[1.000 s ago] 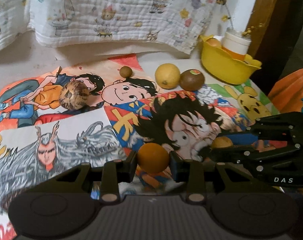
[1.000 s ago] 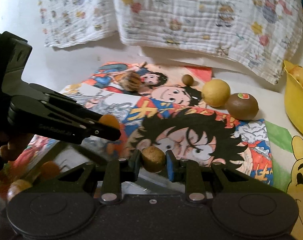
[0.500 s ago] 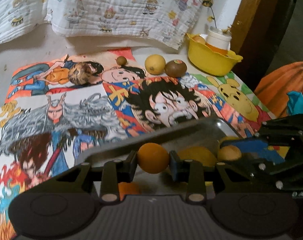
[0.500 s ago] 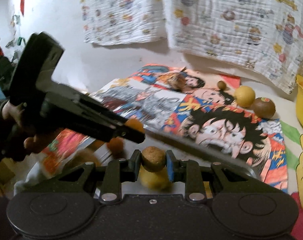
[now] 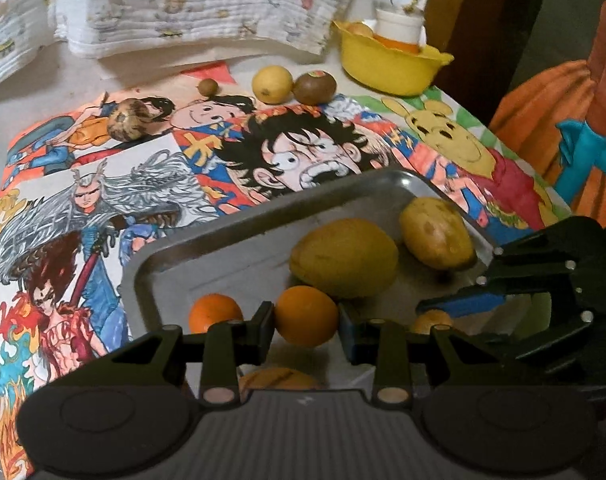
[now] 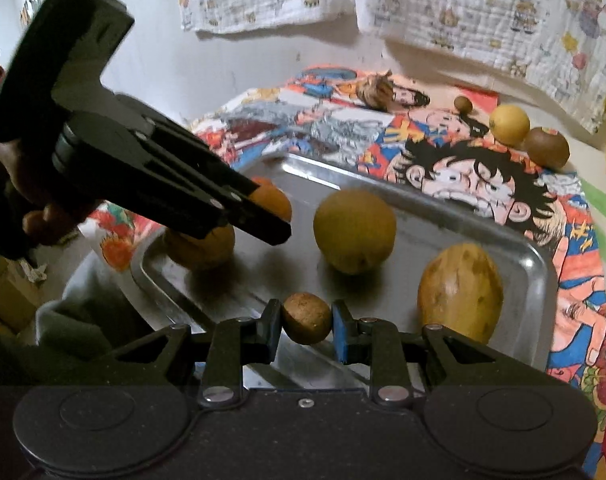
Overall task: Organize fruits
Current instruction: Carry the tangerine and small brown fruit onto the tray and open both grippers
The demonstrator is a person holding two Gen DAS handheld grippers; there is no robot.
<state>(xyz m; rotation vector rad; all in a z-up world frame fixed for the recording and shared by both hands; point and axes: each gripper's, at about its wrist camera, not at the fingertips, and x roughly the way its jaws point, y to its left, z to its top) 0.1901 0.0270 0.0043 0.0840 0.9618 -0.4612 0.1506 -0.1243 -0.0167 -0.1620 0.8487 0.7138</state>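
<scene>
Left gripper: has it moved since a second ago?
Yes. The left gripper, shut on the orange, has pulled back from the cartoon mat to above the metal tray.

No lettering, label or number can be read on anything here; the comic drawings' characters are too blurred.

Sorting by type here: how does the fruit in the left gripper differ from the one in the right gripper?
The orange fruit in the left gripper is bright orange and smooth; the brown fruit in the right gripper is dull brown and rough. The orange fruit looks larger. Both are round, pinched between fingers, above the metal tray.
</scene>
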